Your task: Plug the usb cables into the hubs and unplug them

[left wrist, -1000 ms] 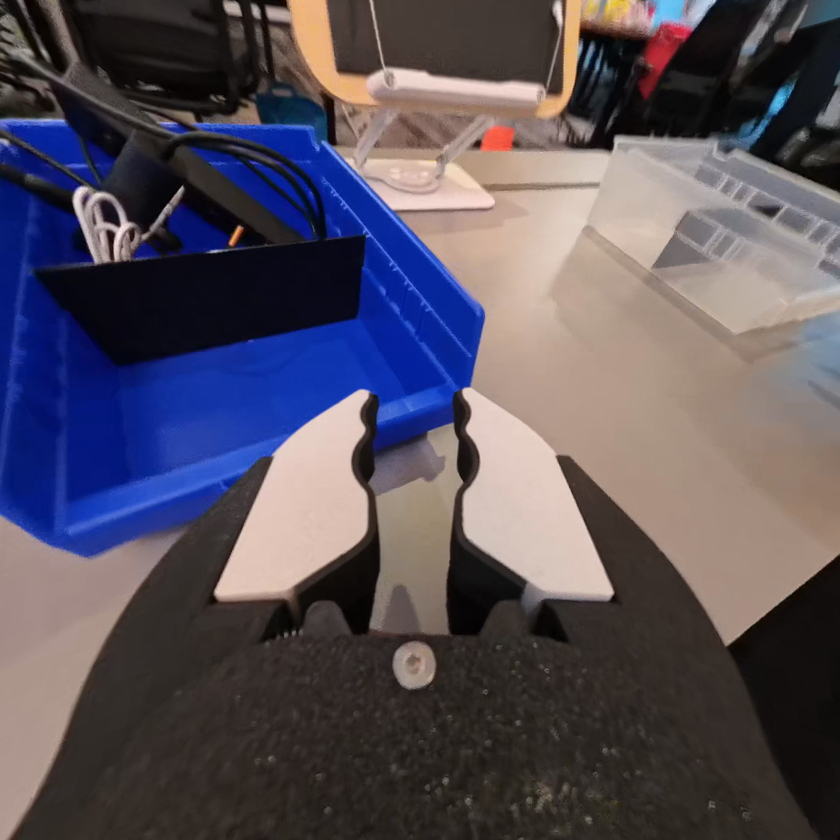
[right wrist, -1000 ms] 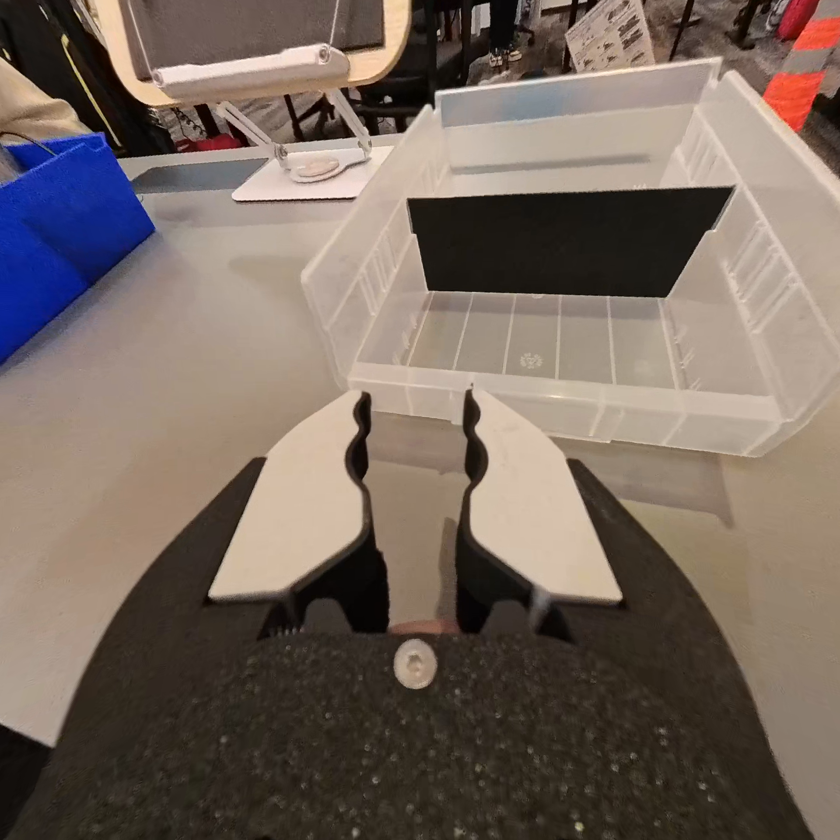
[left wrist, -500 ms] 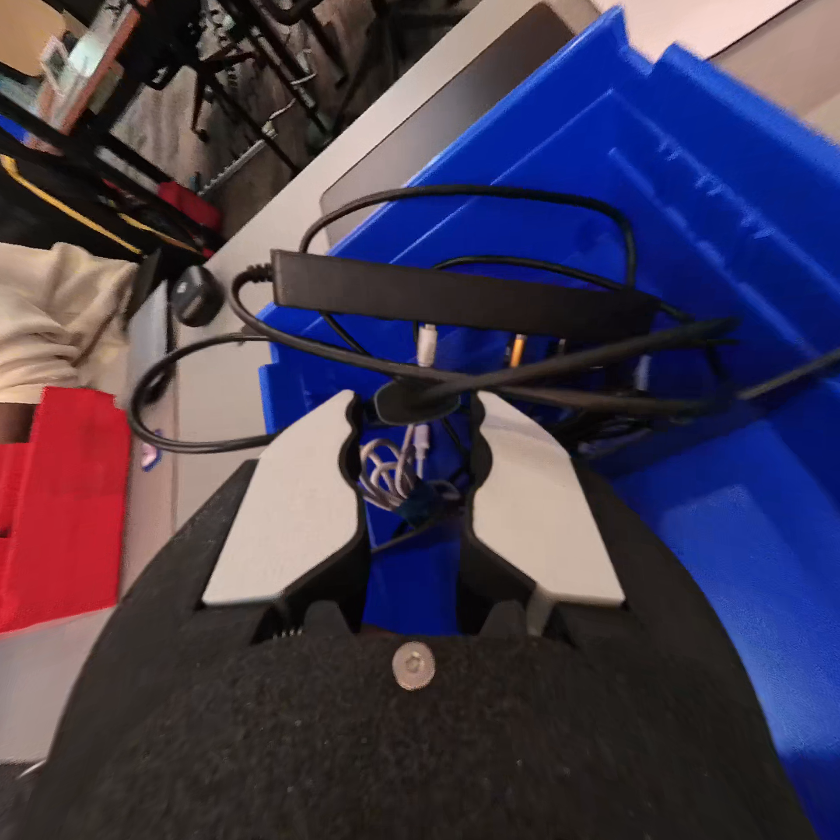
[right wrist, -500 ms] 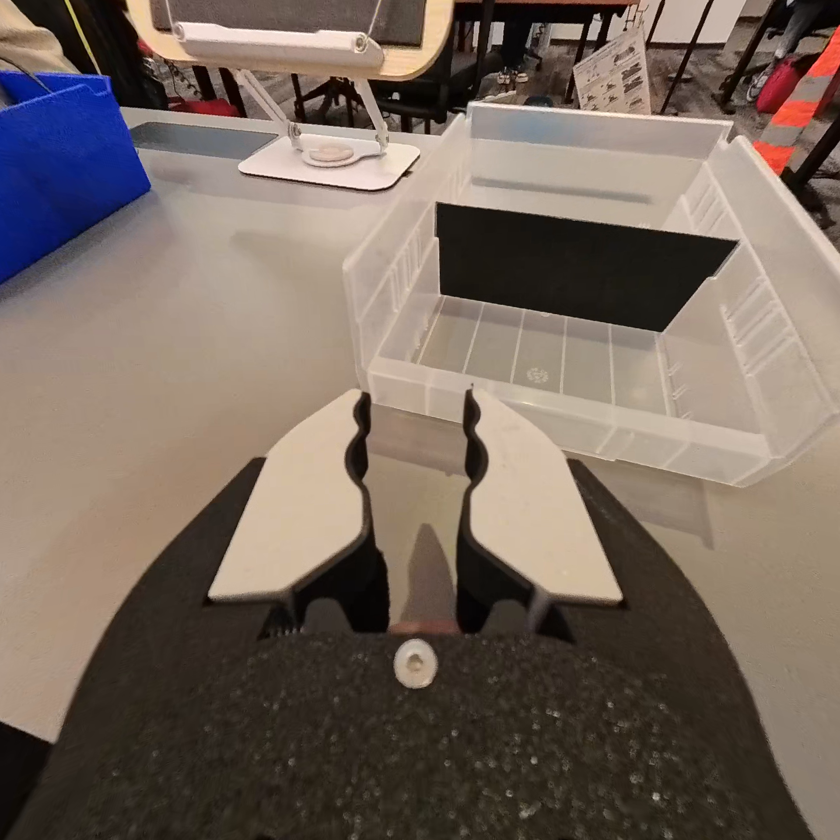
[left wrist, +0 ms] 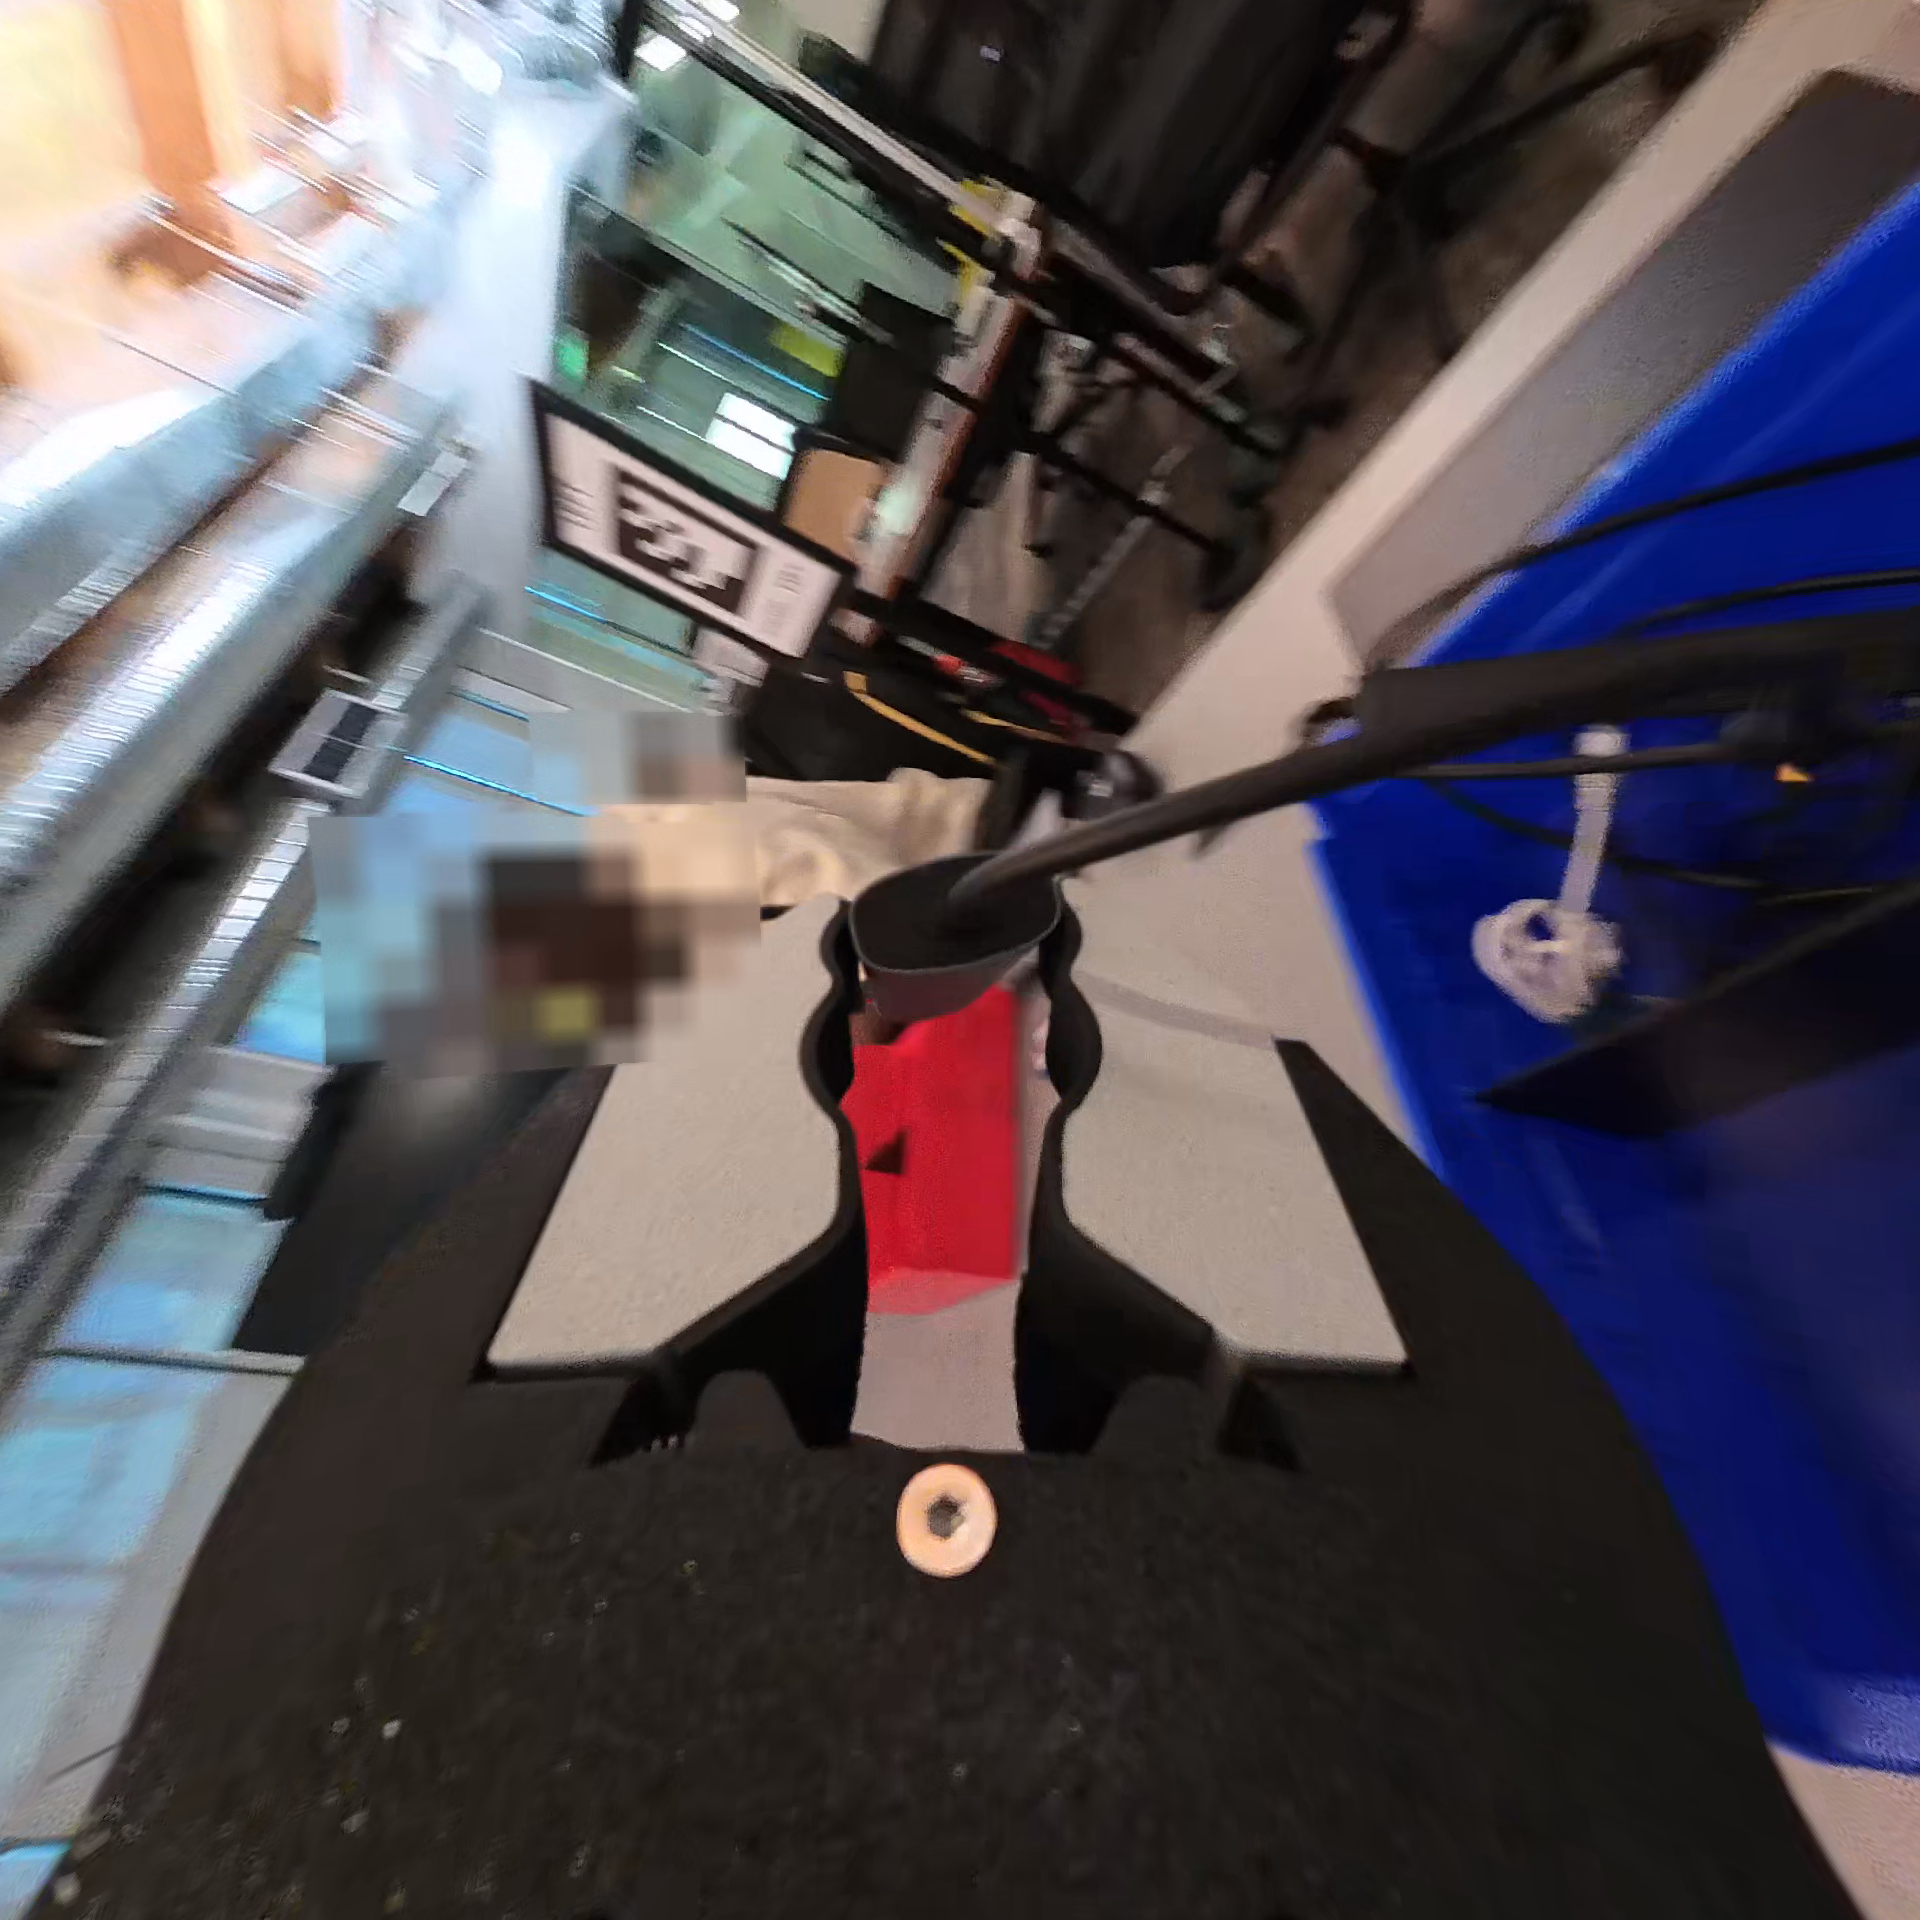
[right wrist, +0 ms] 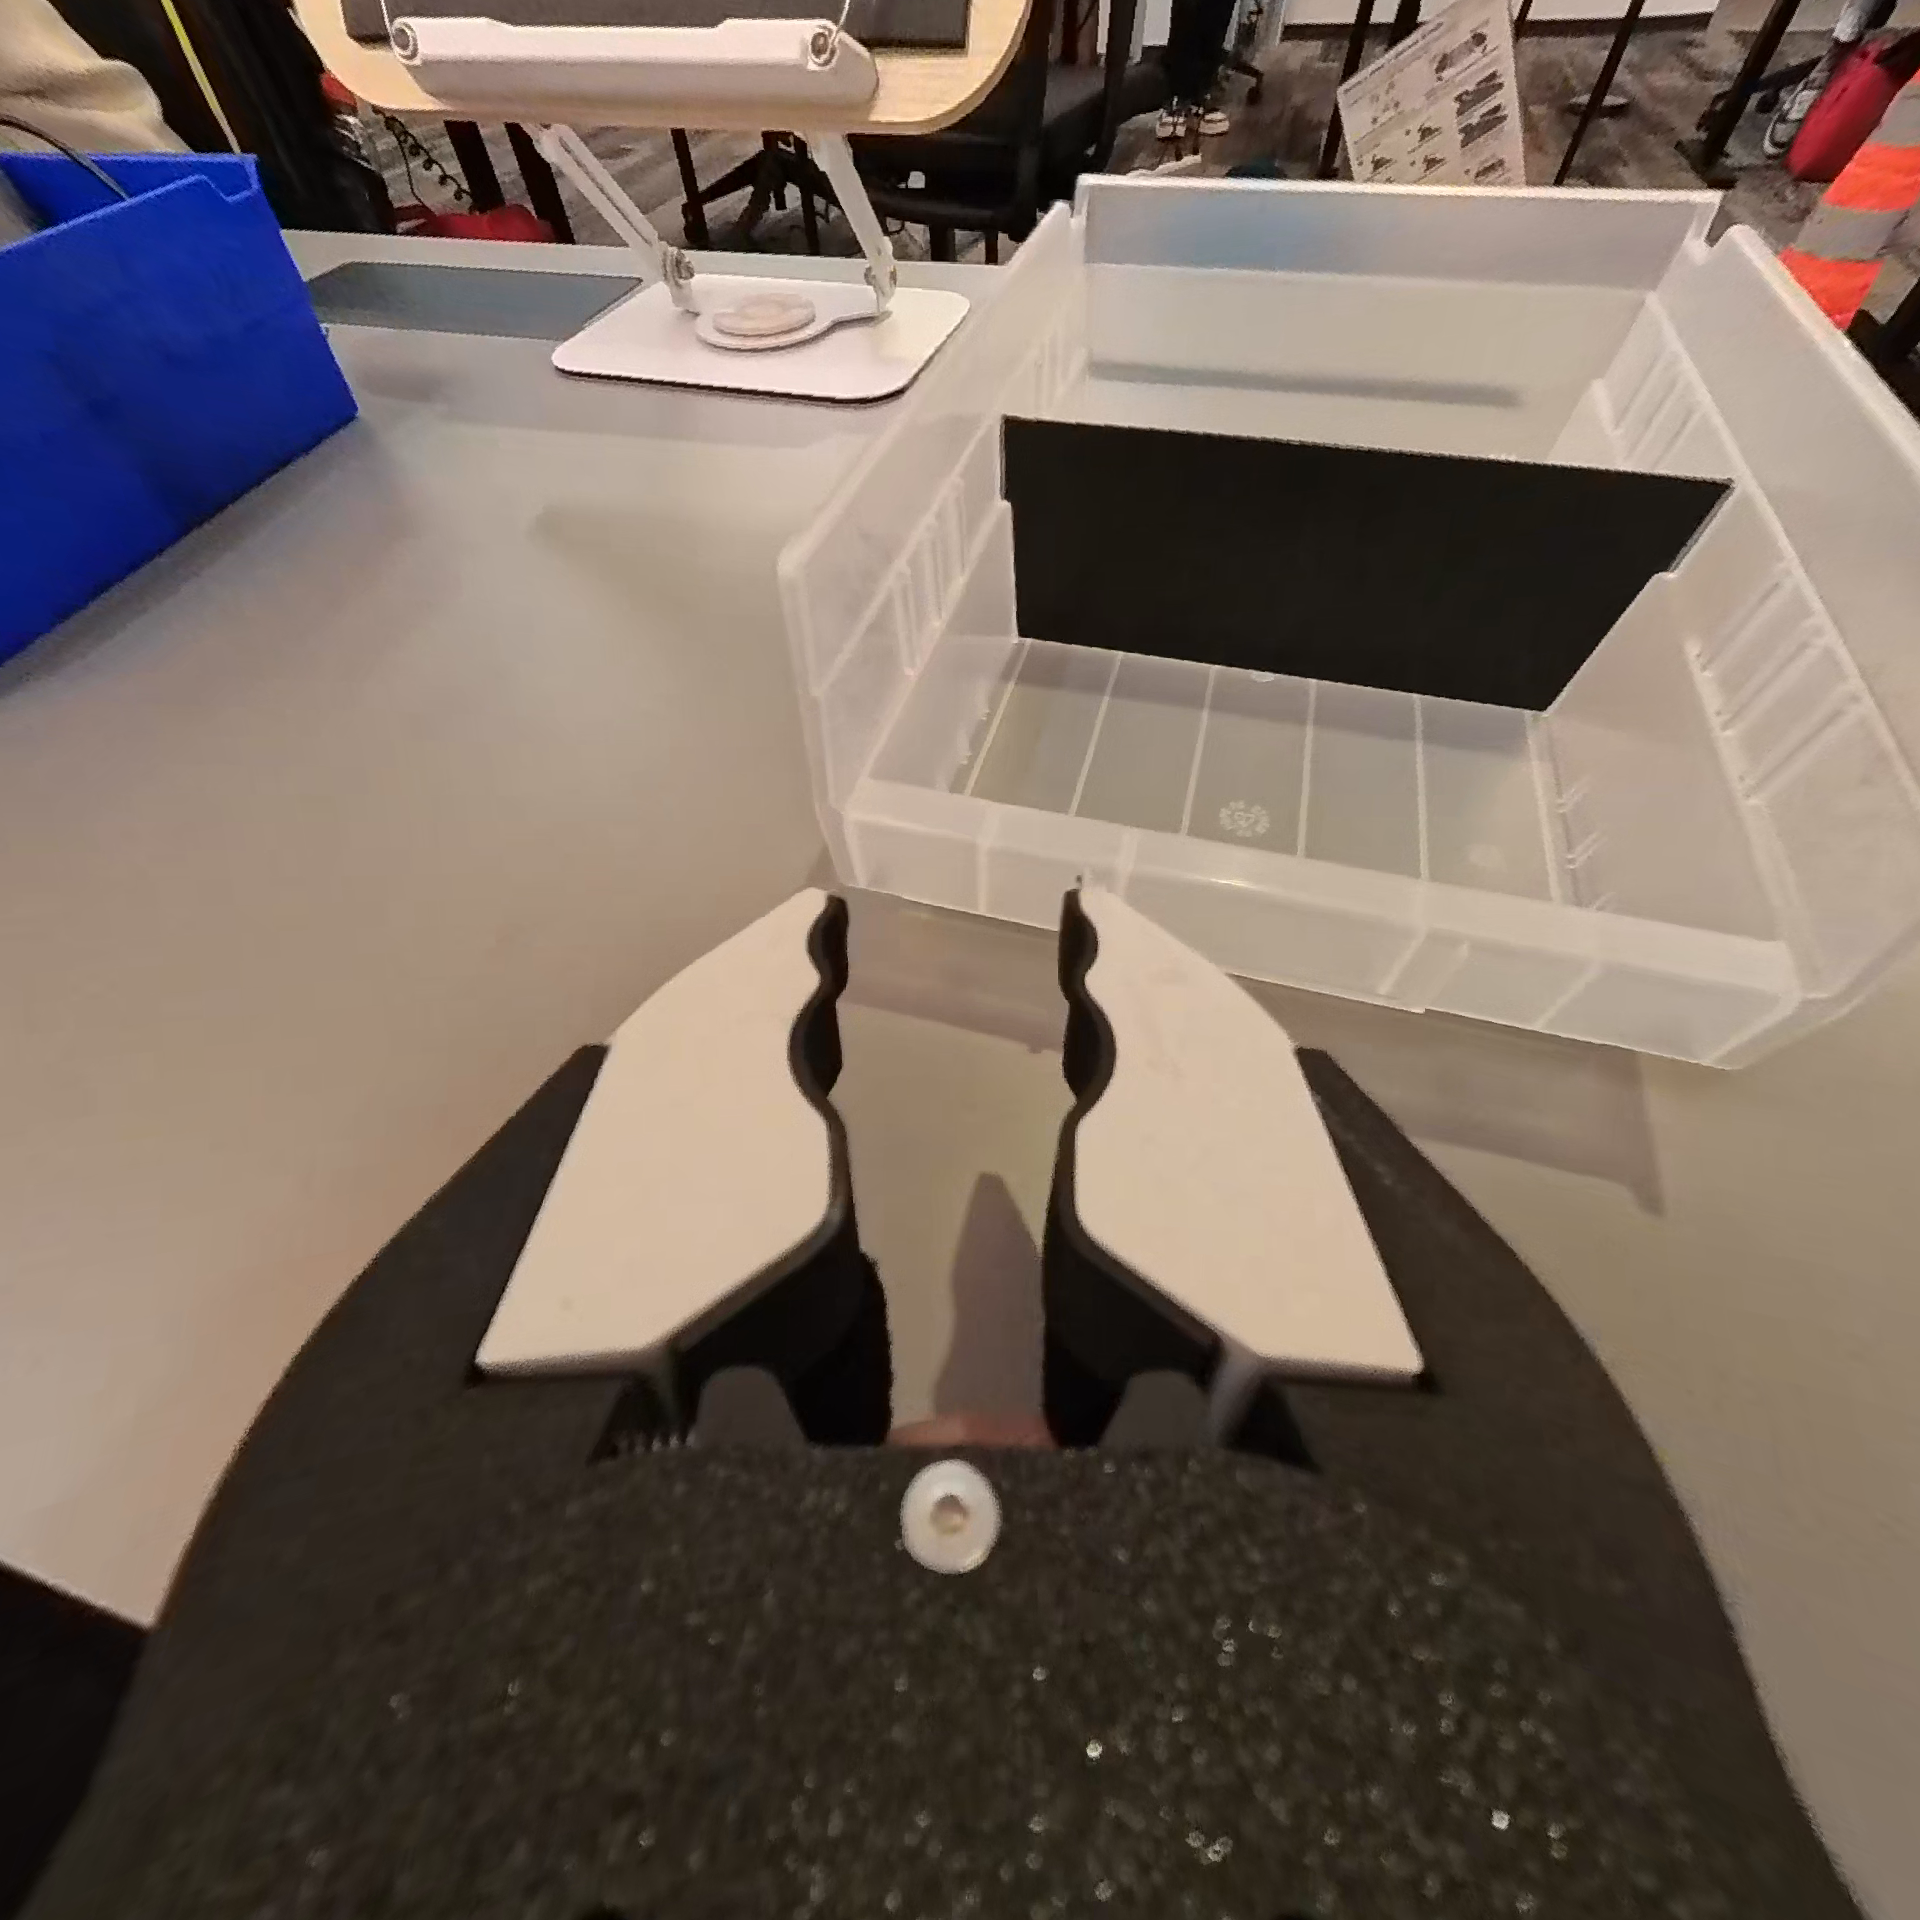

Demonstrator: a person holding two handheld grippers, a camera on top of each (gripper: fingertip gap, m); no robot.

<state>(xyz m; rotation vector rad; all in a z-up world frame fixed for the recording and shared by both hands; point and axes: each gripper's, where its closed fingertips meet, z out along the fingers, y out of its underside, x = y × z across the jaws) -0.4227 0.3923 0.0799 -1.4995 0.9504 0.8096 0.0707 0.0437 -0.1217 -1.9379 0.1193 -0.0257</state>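
In the left wrist view my left gripper point(left wrist: 951, 930) is shut on the end of a small black usb hub point(left wrist: 935, 961), lifted clear of the blue bin point(left wrist: 1714, 1351). Its thick black cable point(left wrist: 1195, 805) runs right, back to the bin. There a long black hub point(left wrist: 1558, 686), thin black cables and a coiled white cable point(left wrist: 1548, 951) lie behind a black divider point(left wrist: 1714, 1081). The view is tilted and blurred. My right gripper point(right wrist: 956, 914) is open and empty above the grey table point(right wrist: 364, 831), just before the clear bin point(right wrist: 1195, 920).
The clear bin holds only a black divider point(right wrist: 1330, 561). A white stand point(right wrist: 758, 332) sits at the table's back. The blue bin's corner point(right wrist: 135, 395) shows at the right wrist view's left. A red bin point(left wrist: 935, 1143) and a person's cream sleeve point(left wrist: 862, 831) lie beyond the left gripper.
My left gripper swung over the blue bin, closed on the small black hub and lifted it out to the left with its cable trailing. My right gripper moved slightly left and stayed open.
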